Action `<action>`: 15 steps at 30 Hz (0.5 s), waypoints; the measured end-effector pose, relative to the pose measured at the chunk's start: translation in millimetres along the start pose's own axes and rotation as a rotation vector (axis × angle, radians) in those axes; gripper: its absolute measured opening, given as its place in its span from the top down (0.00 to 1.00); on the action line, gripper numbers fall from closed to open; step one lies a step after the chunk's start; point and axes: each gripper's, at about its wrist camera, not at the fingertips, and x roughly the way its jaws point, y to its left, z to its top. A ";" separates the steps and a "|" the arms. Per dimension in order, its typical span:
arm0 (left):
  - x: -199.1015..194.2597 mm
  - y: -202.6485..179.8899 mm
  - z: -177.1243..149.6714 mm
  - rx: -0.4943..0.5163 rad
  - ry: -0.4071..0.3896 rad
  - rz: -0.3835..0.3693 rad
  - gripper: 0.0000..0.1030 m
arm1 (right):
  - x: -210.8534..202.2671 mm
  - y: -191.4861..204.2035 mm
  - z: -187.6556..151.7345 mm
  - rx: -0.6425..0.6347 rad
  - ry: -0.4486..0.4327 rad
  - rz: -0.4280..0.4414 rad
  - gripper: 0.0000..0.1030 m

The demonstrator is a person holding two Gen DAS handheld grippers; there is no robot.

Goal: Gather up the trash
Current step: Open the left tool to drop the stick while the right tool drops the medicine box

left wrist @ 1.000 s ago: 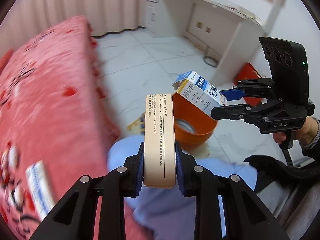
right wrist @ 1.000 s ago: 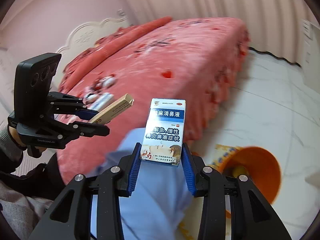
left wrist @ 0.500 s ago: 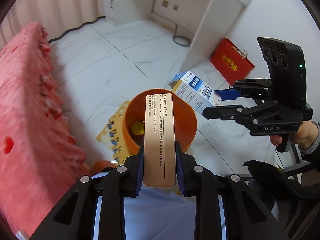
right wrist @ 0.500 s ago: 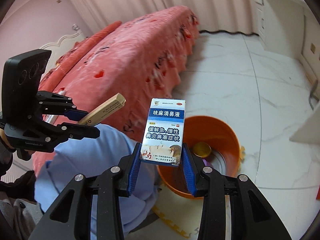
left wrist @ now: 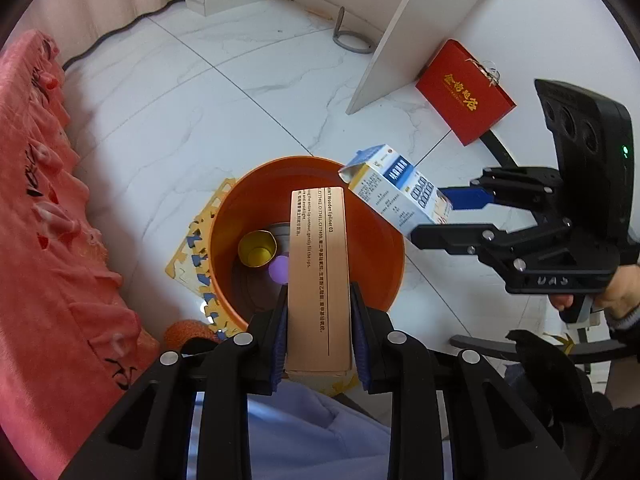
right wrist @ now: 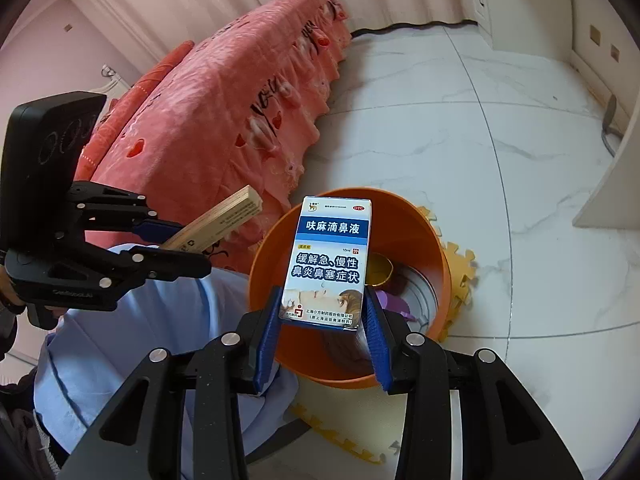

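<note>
Now both boxes hang over the bin [left wrist: 224,240], an orange bucket standing on the marble floor [left wrist: 224,92] on a yellow foam mat [right wrist: 460,264], just beside the pink bed [left wrist: 44,240]. The left hand-held gripper [left wrist: 319,332] is closed on a long tan box [left wrist: 318,272], its blue pads pressing the two narrow sides near the lower end, so most of the box sticks out ahead over the bin's mouth. The right hand-held gripper [right wrist: 323,326] is likewise clamped on a blue-and-white medicine box [right wrist: 330,260], held by its bottom edge with the printed face up; from the left camera that box [left wrist: 396,192] sits above the bin's far rim, its top flap open. Inside the bin a yellow cup [left wrist: 257,249] and something purple [left wrist: 279,271] already lie at the bottom. Both boxes look like thin cardboard, light and probably empty, so I'd judge they will crush if squeezed hard and could pivot in the pads, gripped as they are at one end only. The flat side walls are the sensible place to hold them, as now; the medicine box's open flap end is the weak part. Being so light, they may drift or catch the rim when let go, so I'd think the tan box is better placed to fall in than the medicine box out at the edge. The person's blue-clad knee [right wrist: 132,344] is close by the bin.
</note>
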 end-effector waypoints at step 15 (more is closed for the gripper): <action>2.2 4.0 1.6 -0.025 0.002 0.044 0.50 | 23.9 3.3 3.4 -0.007 0.042 0.010 0.61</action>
